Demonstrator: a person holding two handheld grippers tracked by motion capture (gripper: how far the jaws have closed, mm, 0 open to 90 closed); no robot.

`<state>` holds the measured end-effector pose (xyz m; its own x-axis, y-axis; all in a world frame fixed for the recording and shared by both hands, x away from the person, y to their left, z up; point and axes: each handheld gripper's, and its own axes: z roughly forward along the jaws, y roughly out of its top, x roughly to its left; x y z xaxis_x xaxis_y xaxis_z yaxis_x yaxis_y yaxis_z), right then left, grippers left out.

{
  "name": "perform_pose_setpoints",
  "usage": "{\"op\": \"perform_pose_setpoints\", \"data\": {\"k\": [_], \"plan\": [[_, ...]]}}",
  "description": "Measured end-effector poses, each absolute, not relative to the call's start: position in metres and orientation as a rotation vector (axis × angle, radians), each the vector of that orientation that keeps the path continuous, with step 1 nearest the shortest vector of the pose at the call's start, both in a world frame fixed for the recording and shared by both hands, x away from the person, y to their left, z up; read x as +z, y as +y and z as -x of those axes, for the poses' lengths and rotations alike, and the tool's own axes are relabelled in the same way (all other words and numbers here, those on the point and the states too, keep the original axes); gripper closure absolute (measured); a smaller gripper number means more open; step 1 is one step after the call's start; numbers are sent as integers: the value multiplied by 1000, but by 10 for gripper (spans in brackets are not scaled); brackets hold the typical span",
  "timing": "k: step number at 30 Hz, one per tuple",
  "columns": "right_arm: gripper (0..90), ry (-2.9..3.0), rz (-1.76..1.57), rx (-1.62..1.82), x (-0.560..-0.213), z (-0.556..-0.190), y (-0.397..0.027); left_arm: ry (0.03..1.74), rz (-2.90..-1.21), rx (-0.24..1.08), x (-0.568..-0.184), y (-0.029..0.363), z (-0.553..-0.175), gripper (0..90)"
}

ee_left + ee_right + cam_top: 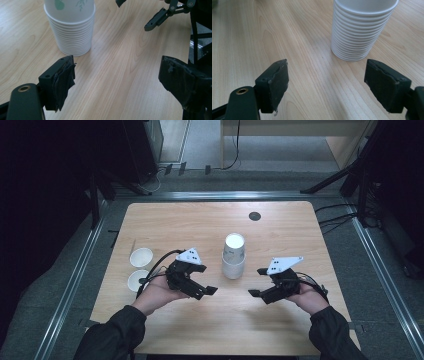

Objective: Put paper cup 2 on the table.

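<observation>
An upside-down stack of white paper cups [233, 256] stands near the middle of the wooden table [200, 220]. Its many rims are piled against the tabletop. My left gripper [206, 292] is open just left of the stack and nearer the person, jaws pointing right, nothing between them. In the left gripper view the left gripper [117, 75] hovers low over bare wood, the stack [72, 30] ahead to its left. My right gripper [257, 282] is open to the right of the stack, jaws pointing left. In the right gripper view the right gripper [327, 72] holds nothing, with the stack [359, 32] ahead and to its right.
Two single white cups [141, 257] [137, 280] stand mouth-up near the table's left edge, behind the left hand. A dark round grommet [254, 216] sits at the far side. The right gripper's fingers [155, 21] show across from the left one.
</observation>
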<state>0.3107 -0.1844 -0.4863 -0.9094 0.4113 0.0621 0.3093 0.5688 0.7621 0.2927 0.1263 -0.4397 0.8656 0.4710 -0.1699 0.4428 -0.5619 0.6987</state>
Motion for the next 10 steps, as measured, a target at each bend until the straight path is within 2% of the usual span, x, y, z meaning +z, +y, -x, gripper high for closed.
{"op": "perform_pose_setpoints", "data": {"k": [10], "plan": [[200, 2671, -622, 1262, -487, -310, -187, 621, -2269, 60, -450, 121, -289, 146]]}}
